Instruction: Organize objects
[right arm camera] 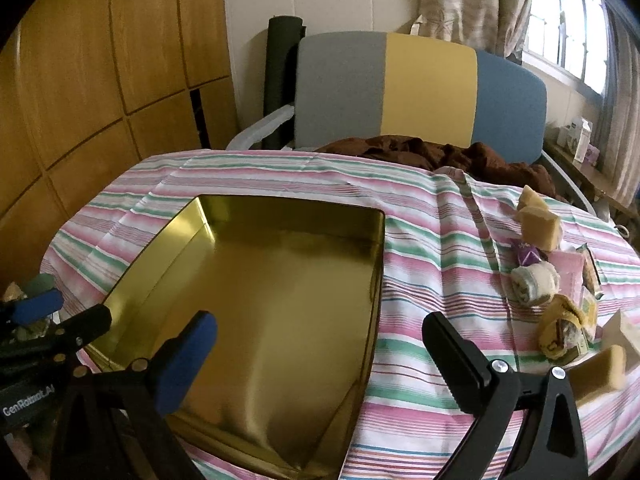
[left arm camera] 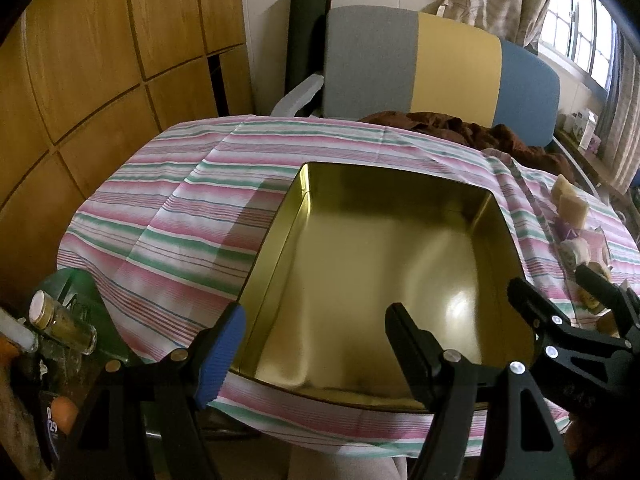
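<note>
A: Entry, risks first. The empty gold-coloured rectangular metal tin (right arm camera: 256, 312) sits on the table under a pink, green and white striped cloth (right arm camera: 420, 280), toward its left side and reaching close to the near edge. The cloth is loose and creased. My guess is that a finger catching a fold would drag the tin or the pile along with it

B: Claws?

A: Left gripper (left arm camera: 316, 352) hovers over the tin's near end, jaws apart, nothing between them. Right gripper (right arm camera: 320, 364) is spread wide, one finger above the tin's near wall, the other over bare cloth to the right; also empty

B: And the things to be sorted?

A: A loose cluster along the right edge of the table: tan block-shaped pieces (right arm camera: 540, 224), a small purple wrapped item (right arm camera: 526, 256), a rolled pale cloth bundle (right arm camera: 536, 280), a yellow-and-brown wrapped bundle (right arm camera: 560, 328), flat pale packets beneath, and one more tan block (right arm camera: 600, 372) nearest the front. All well apart from the tin

B: Failure modes there?

A: They touch and overlap, so closing on one likely nudges its neighbours. Several lie close to the right edge, and a push outward could tip them off. The rolled bundle looks soft and may unroll if pinched at one end. The tin's walls are thin and glossy; a bump could slide it toward the near edge

B: Contents of the tin?

A: None visible
</note>
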